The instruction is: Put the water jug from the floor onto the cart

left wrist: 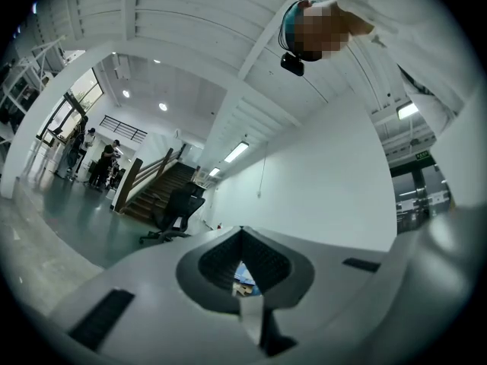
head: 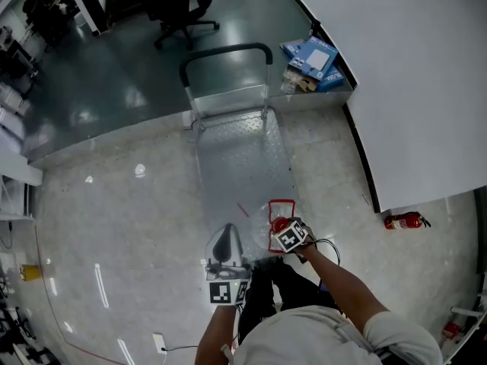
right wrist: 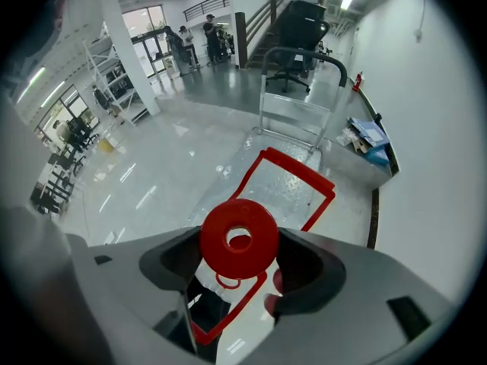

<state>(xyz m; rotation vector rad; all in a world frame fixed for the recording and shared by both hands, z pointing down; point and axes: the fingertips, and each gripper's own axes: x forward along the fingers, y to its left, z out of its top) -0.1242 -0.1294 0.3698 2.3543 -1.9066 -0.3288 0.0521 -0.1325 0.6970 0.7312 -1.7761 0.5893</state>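
A clear water jug with red edges and a red cap is over the near end of the cart's metal deck. My right gripper is shut on the jug's neck just under the cap, one jaw on each side. I cannot tell whether the jug rests on the deck. The cart's black handle is at the far end. My left gripper hovers left of the jug near the deck's front corner, shut on nothing and aimed across the room.
A white wall runs along the right, with blue boxes at its foot beside the cart handle. A red fire extinguisher lies on the floor to the right. A black office chair stands beyond the cart. People are far off.
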